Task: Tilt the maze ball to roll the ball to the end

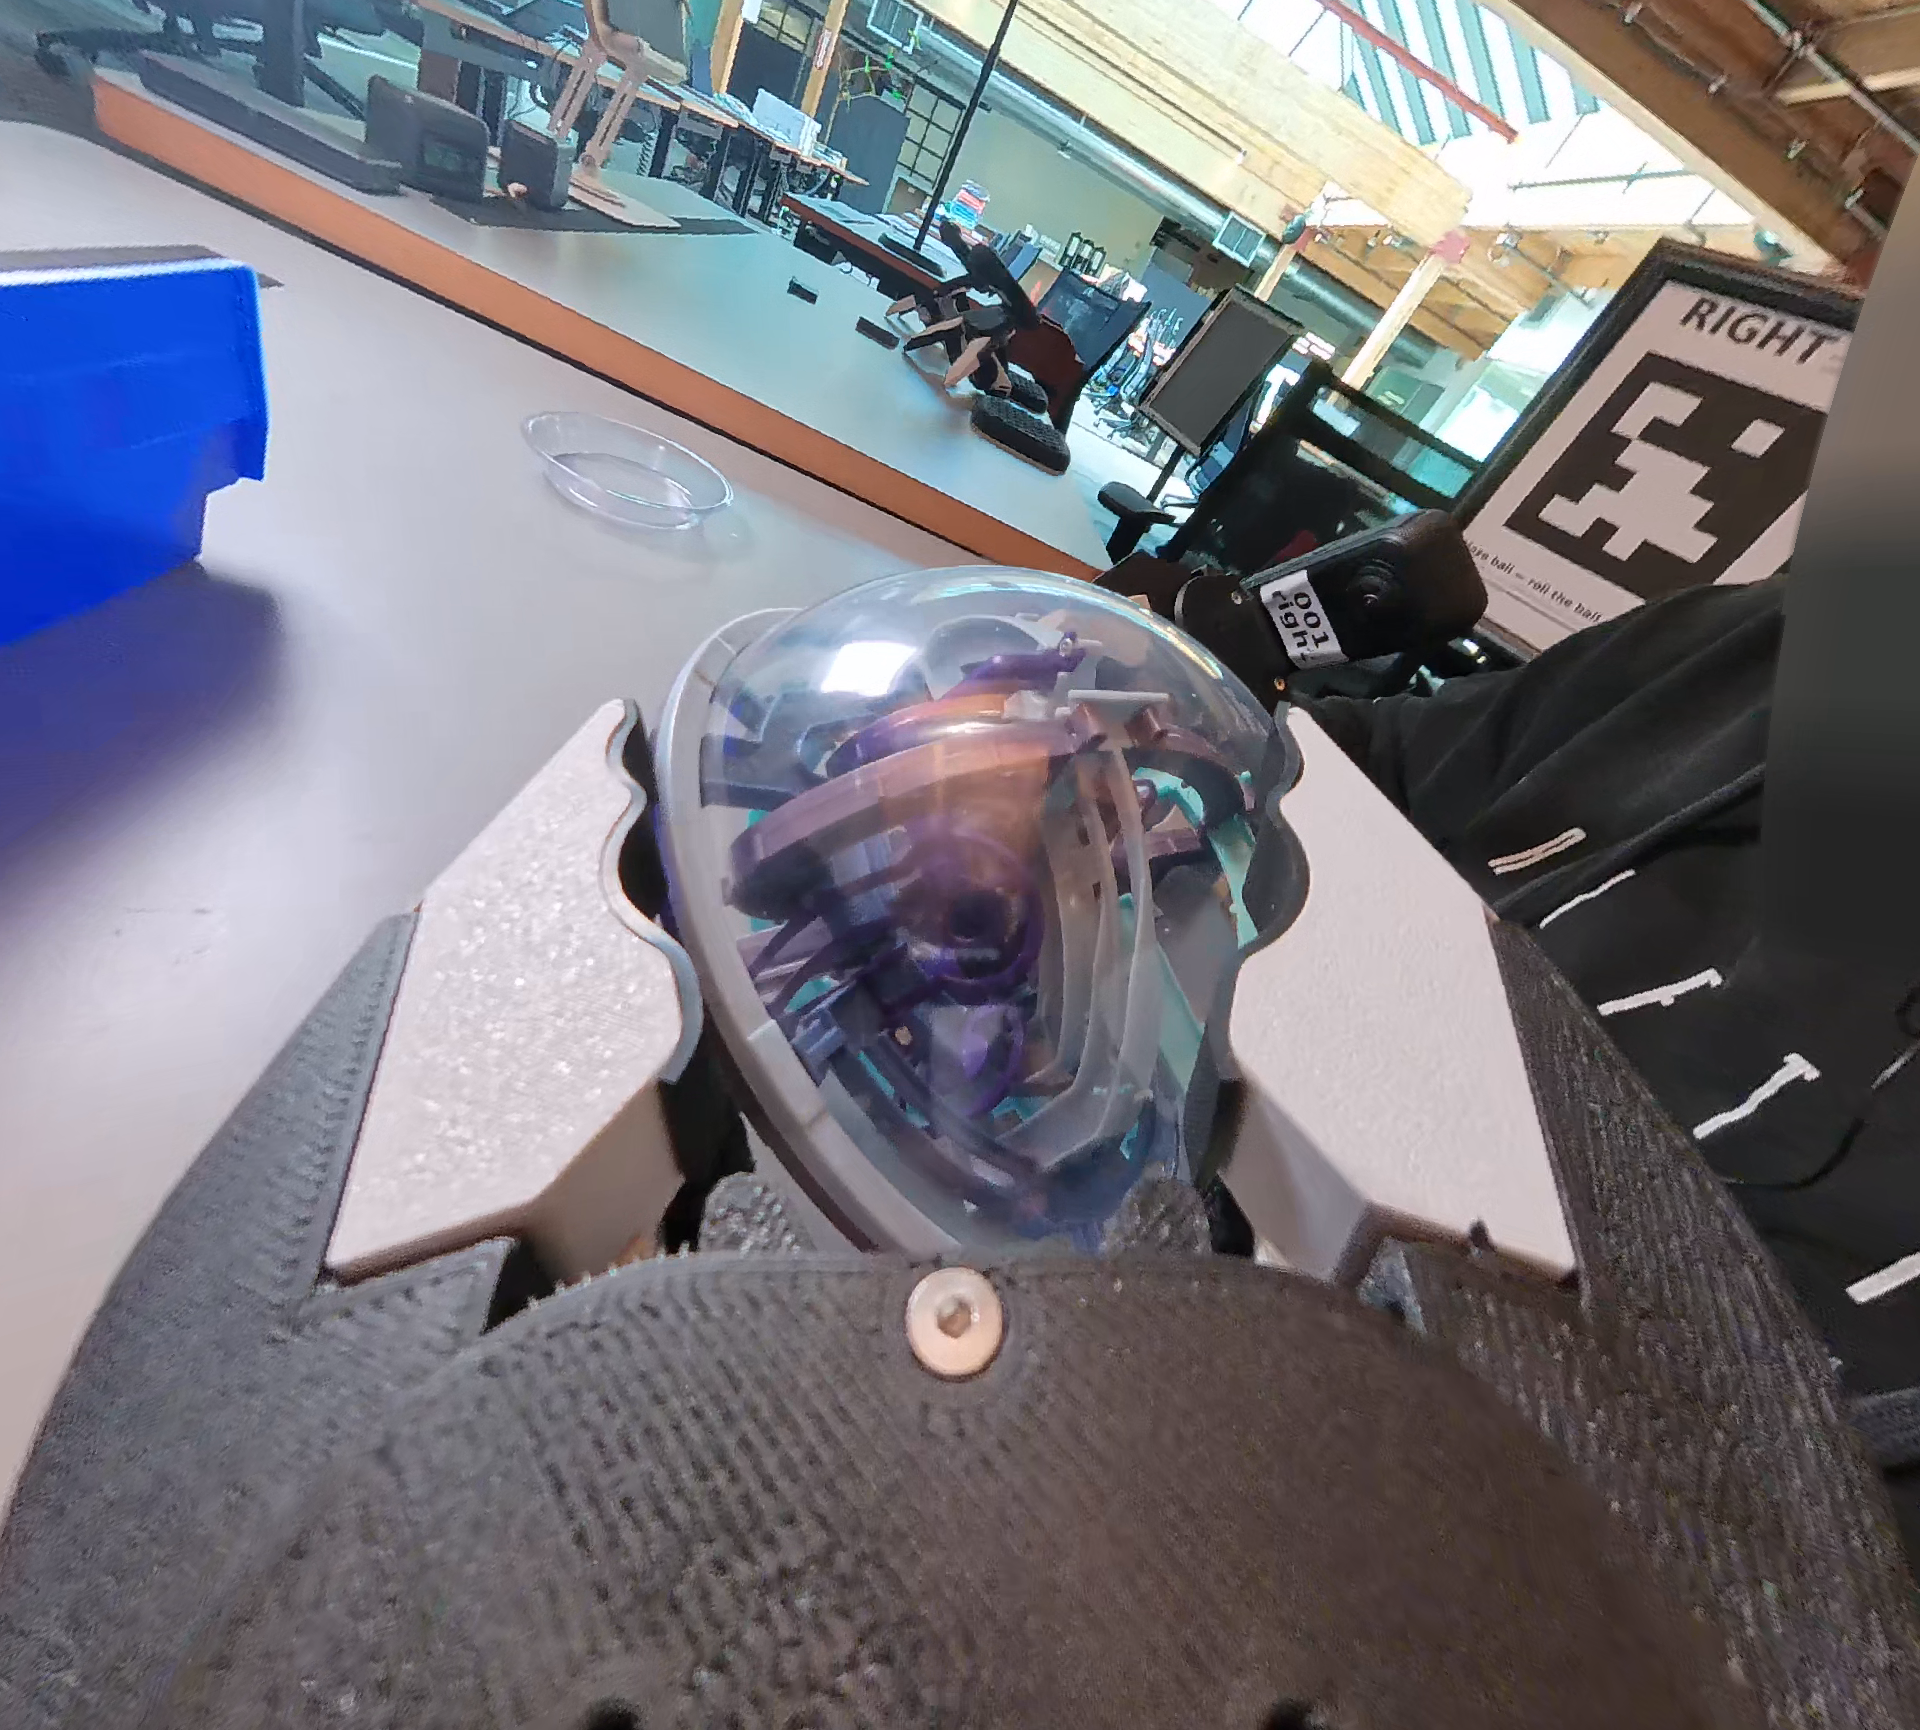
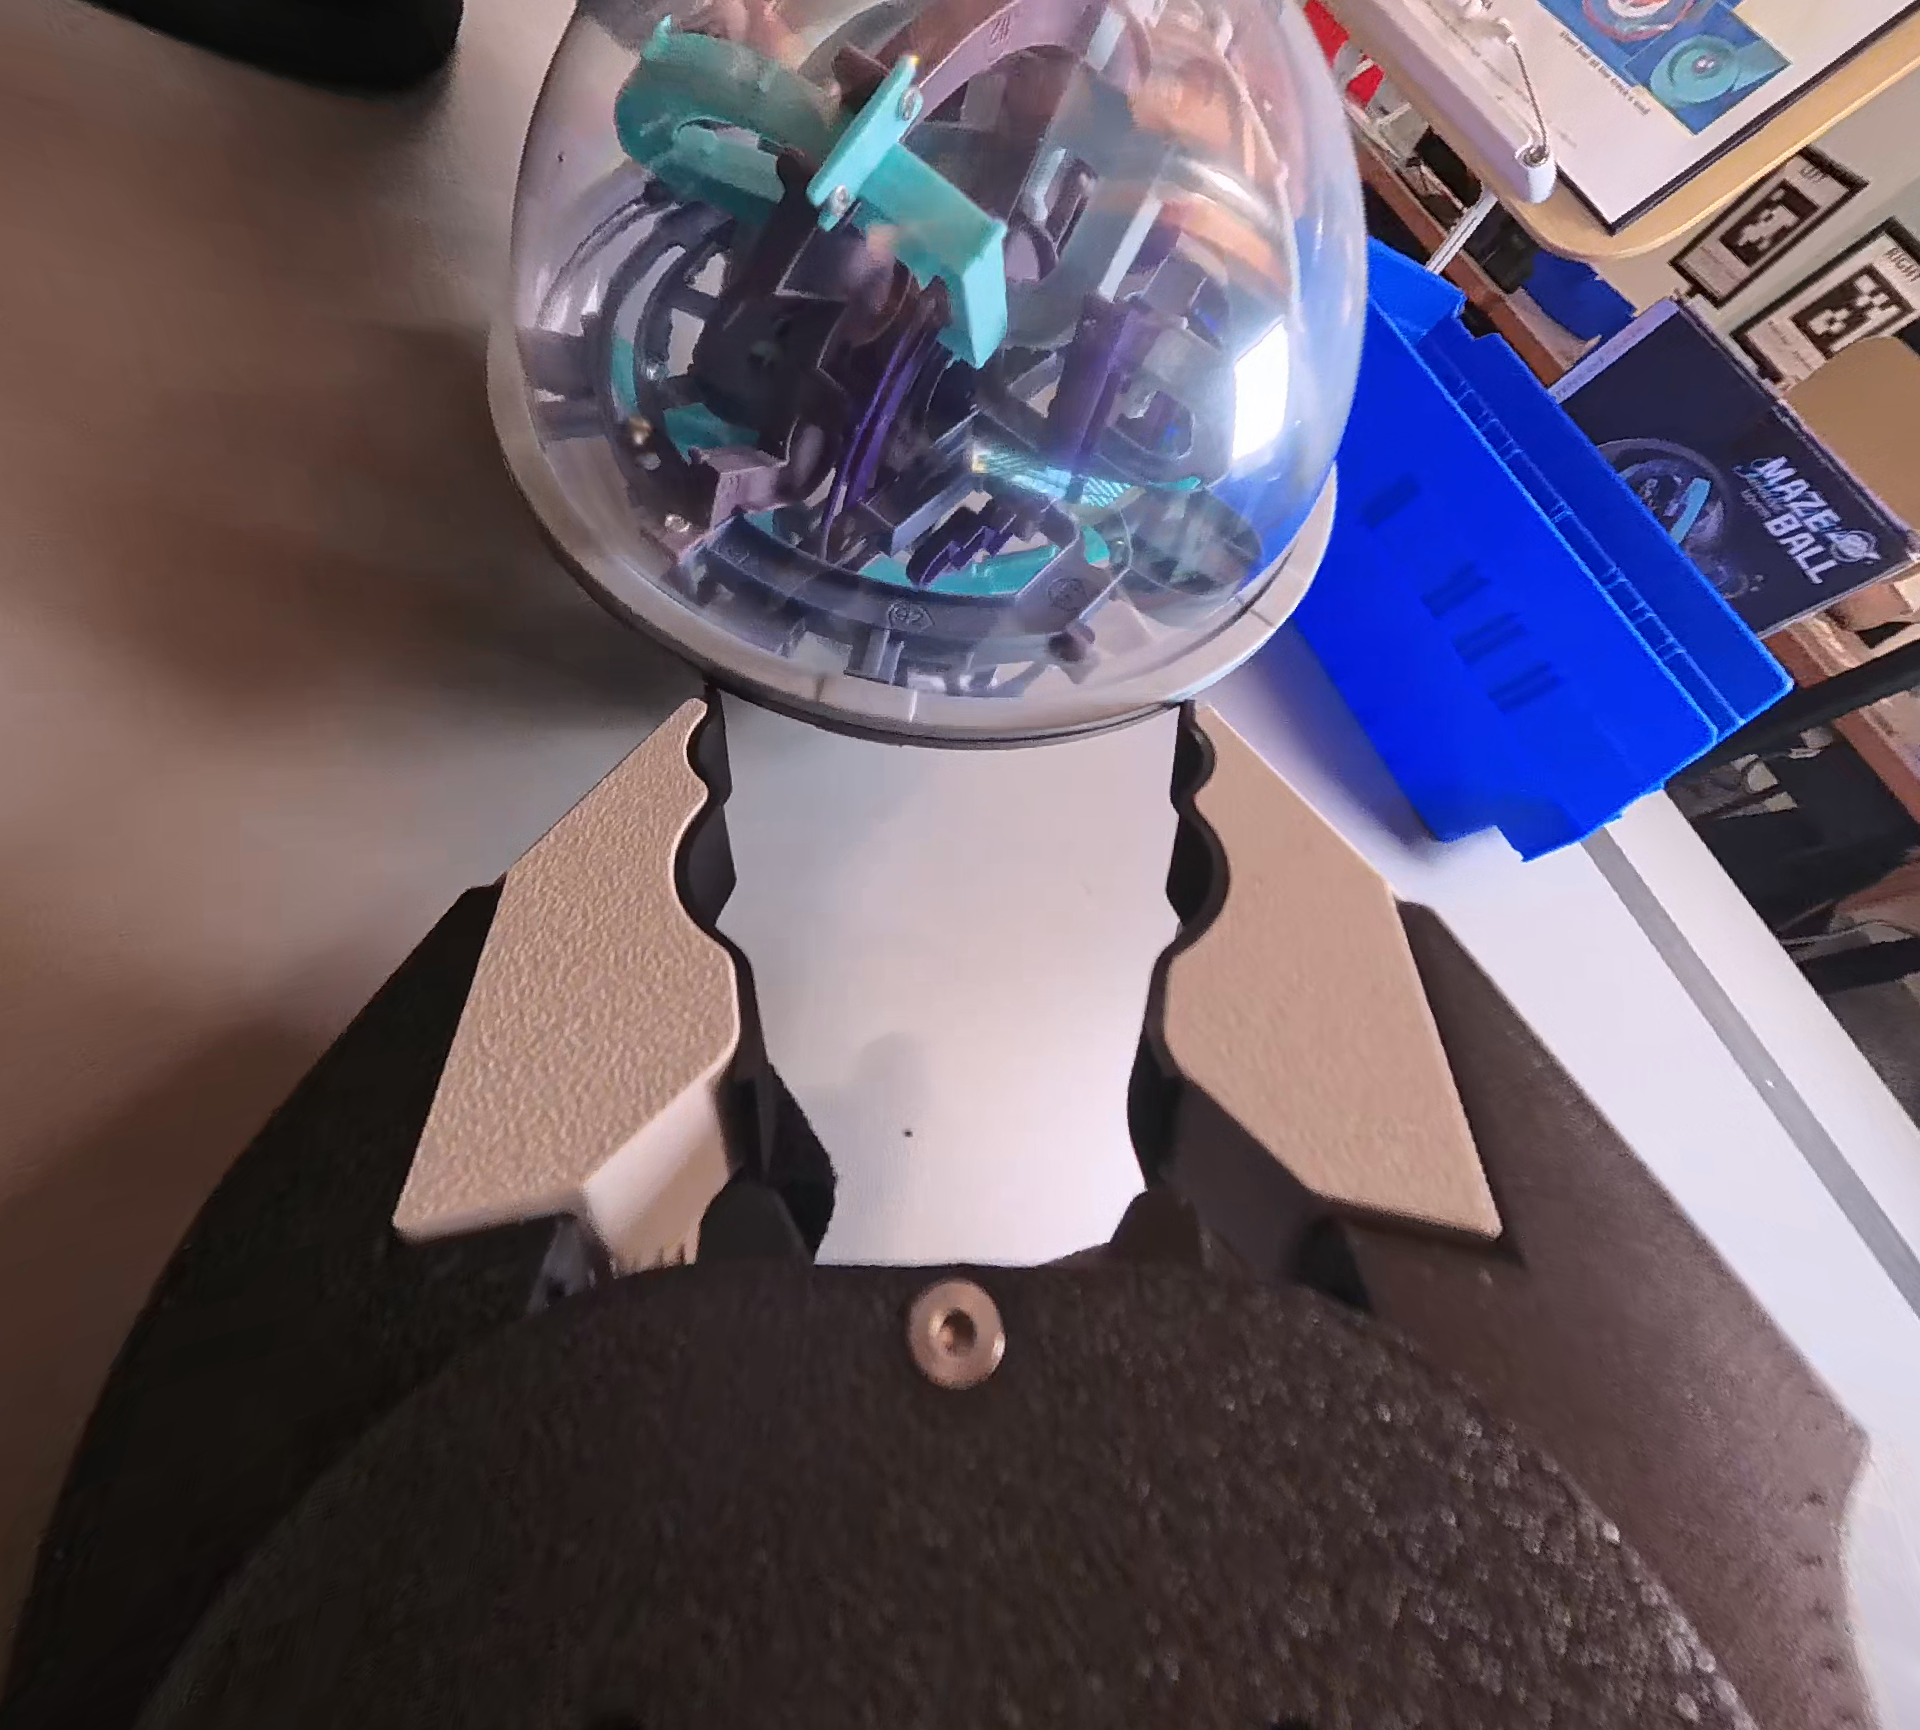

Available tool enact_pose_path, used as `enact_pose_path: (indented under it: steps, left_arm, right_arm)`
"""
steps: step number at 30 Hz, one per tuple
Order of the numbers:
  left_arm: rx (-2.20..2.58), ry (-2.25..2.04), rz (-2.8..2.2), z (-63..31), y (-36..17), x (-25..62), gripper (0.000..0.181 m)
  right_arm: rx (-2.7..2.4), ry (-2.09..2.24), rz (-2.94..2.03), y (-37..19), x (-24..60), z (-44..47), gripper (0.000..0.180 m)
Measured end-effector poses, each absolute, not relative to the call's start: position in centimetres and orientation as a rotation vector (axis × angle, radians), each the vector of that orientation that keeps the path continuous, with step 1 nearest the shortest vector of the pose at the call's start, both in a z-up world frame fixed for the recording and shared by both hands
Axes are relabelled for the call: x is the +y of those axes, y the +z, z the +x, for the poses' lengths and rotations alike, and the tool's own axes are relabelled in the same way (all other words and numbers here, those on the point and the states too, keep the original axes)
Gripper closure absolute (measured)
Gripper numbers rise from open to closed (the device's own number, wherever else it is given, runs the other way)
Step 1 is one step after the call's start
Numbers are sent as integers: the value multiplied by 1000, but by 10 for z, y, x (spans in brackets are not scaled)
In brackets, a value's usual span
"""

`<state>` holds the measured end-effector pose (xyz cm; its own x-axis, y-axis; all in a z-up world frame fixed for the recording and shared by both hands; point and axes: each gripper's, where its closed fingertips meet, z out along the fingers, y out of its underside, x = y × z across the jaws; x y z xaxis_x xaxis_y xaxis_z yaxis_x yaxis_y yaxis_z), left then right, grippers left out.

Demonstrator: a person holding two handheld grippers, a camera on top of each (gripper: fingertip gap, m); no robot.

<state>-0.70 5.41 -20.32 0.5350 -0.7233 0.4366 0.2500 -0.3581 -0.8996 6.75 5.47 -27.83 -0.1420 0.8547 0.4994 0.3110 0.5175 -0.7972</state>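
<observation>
Above a grey table [image 1: 436, 641], the maze ball [image 1: 966, 901] is clamped by the left gripper [image 1: 961, 849] for tilting, while the right gripper [image 2: 951, 859] is held wide and empty just beside its rim.

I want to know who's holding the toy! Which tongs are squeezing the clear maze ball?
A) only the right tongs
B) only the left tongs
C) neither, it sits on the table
B: the left tongs clamp the maze ball between their fingers, while the right tongs are open, with table showing between their fingers, just below the ball.
</observation>
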Motion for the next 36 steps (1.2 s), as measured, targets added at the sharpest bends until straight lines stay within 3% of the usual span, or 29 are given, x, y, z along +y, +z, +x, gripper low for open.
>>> enact_pose_path:
  steps: [36]
  left_arm:
    - [640, -1161, -1460, -2, -199, 32, 68]
  right_arm:
    - [-1705, 599, -810, -273, 38, 73, 111]
